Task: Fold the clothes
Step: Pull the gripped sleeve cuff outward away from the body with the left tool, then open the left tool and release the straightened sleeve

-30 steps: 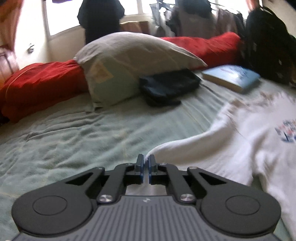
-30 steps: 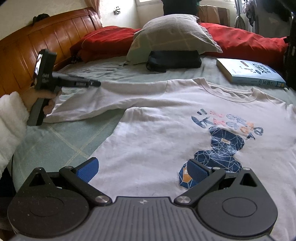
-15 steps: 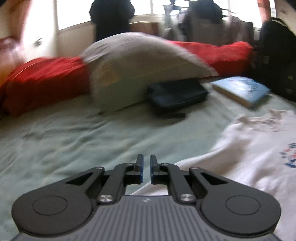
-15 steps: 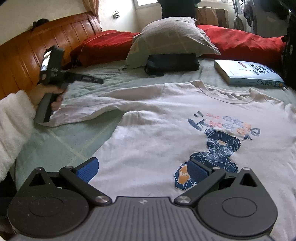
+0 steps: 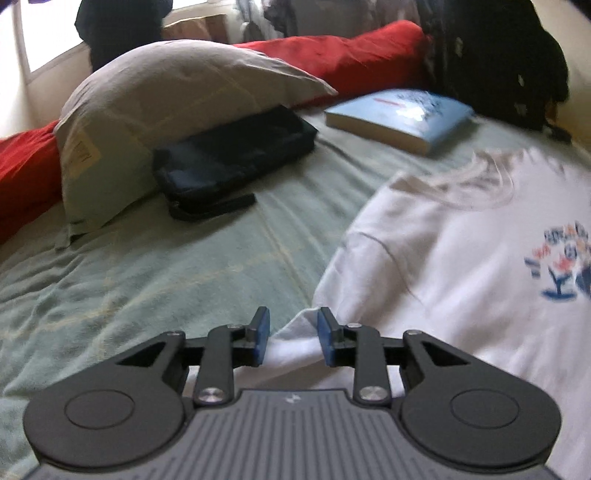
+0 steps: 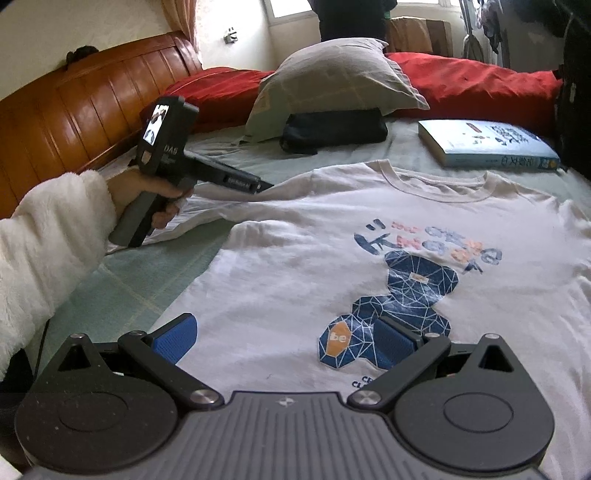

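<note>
Left wrist view: the left gripper is seen with jaws parted over the sleeve edge of the T-shirt, which is spread flat on the bed. The right gripper is held above the shirt's lower part, jaws wide apart, nothing gripped.

A grey pillow leaned on a long red bolster at the far side of my green sheet. A dark pouch lay just in front of the pillow, touching it, its strap trailing on the sheet. A blue book lay flat to the right of the pouch, apart from it. A black bag stood behind the book. A wooden headboard curved along the left. Dark clothes hung by the window.
</note>
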